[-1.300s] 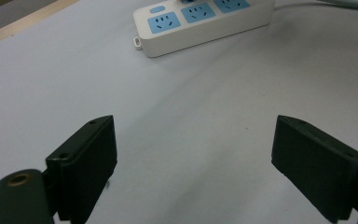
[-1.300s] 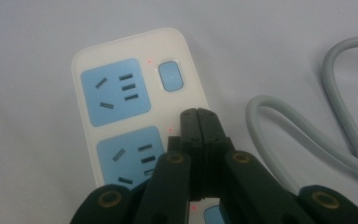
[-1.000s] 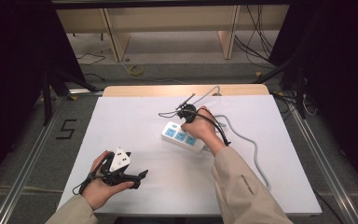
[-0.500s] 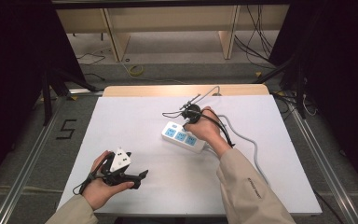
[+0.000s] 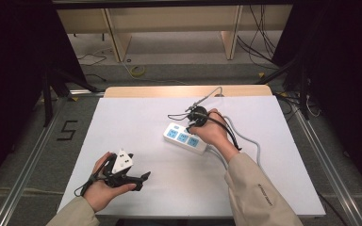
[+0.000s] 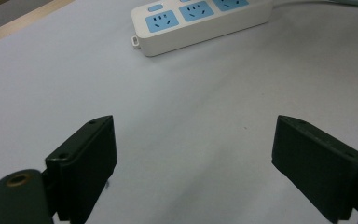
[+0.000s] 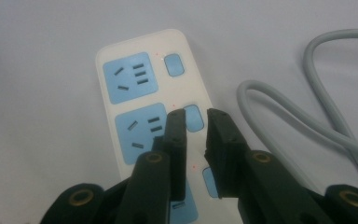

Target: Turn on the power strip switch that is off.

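Note:
A white power strip (image 5: pixel 185 139) with blue sockets lies mid-table, and its grey cable (image 5: pixel 257 146) loops off to the right. My right gripper (image 5: pixel 193 126) points down at it, held by the right hand. In the right gripper view the jaws (image 7: pixel 196 114) hover over the middle blue switch (image 7: pixel 193 117) of the power strip (image 7: pixel 135 79). They have just been opening, stand narrowly apart and have nothing between them. My left gripper (image 5: pixel 143 177) rests low at the front left, wide open (image 6: pixel 193 126) and empty, facing the power strip (image 6: pixel 200 21).
The white tabletop (image 5: pixel 136 117) ends in a wooden strip (image 5: pixel 169 91) at the back. Metal rails (image 5: pixel 320 155) run along both sides. The grey cable (image 7: pixel 279 107) curls right of the strip. Bare table lies between the two hands.
The right hand and its gripper have shifted slightly to the right above the power strip. The left hand and its gripper have stayed put.

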Motion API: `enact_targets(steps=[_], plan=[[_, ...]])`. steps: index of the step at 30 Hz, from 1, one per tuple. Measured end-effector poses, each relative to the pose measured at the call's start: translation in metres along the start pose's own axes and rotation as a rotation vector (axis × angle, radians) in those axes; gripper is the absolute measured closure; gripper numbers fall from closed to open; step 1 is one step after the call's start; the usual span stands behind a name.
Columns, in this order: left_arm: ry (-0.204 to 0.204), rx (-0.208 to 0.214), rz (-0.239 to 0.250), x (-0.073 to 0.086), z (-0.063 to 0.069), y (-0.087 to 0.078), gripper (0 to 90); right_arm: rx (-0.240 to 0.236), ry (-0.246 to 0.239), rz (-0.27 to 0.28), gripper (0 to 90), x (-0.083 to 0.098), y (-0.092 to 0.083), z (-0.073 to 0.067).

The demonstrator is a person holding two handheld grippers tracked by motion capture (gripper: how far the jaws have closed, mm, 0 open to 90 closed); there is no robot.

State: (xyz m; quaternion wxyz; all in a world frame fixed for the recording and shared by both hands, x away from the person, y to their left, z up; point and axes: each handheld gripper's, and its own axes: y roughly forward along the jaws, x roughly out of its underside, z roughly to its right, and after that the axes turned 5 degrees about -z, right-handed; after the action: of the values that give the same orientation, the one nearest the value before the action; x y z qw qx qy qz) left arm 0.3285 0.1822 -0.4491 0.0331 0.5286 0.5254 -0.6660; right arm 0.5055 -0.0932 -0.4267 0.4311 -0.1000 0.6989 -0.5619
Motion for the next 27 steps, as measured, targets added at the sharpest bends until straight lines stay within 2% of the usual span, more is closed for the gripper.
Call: enact_targets(steps=[11, 20, 27], plan=[[0.000, -0.001, -0.001, 0.000, 0.000, 0.000, 13.6, -0.003, 0.015, 0.025, 69.6, 0.010, -0.009, 0.001], [0.003, -0.001, -0.004, 0.000, 0.000, 0.001, 13.6, -0.015, 0.047, 0.060, 64.4, 0.027, -0.021, 0.005], [0.002, -0.001, -0.006, -0.001, 0.000, 0.001, 13.5, -0.017, 0.051, 0.079, 63.0, 0.038, -0.029, 0.005]])
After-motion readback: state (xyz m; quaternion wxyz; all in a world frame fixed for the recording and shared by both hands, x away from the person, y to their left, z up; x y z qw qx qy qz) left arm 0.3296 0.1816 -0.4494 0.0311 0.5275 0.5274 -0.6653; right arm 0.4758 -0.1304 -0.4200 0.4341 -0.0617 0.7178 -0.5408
